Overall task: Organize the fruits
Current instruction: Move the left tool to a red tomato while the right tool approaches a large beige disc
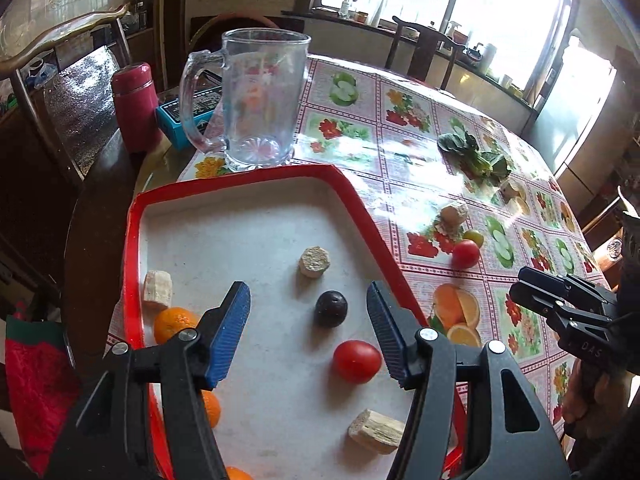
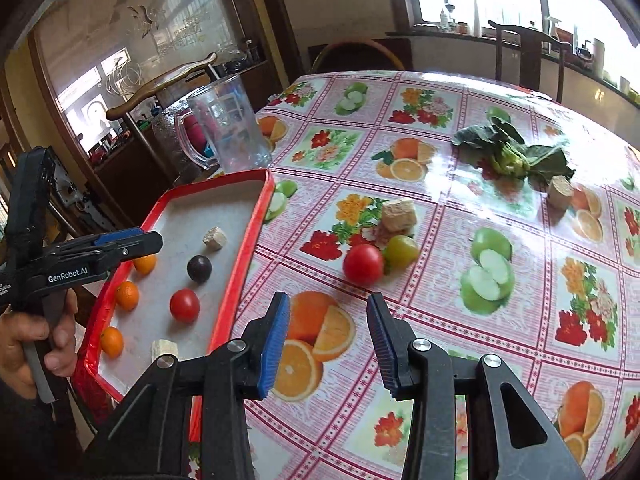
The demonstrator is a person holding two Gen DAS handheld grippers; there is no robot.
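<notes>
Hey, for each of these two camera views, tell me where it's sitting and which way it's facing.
Left wrist: sits on the left tongs, angled down over the red tray toward the glass mug; its open blue-padded tips show, with the right tongs at the right edge.
Right wrist: sits on the right tongs, angled down at the tablecloth beside the tray; the left tongs and a hand show on the left.
Shared: tray, mug, dark plum, loose red tomato.

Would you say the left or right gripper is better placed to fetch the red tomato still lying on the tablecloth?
Probably the right gripper: open, empty, facing the red tomato. The left gripper hangs over the tray.
</notes>
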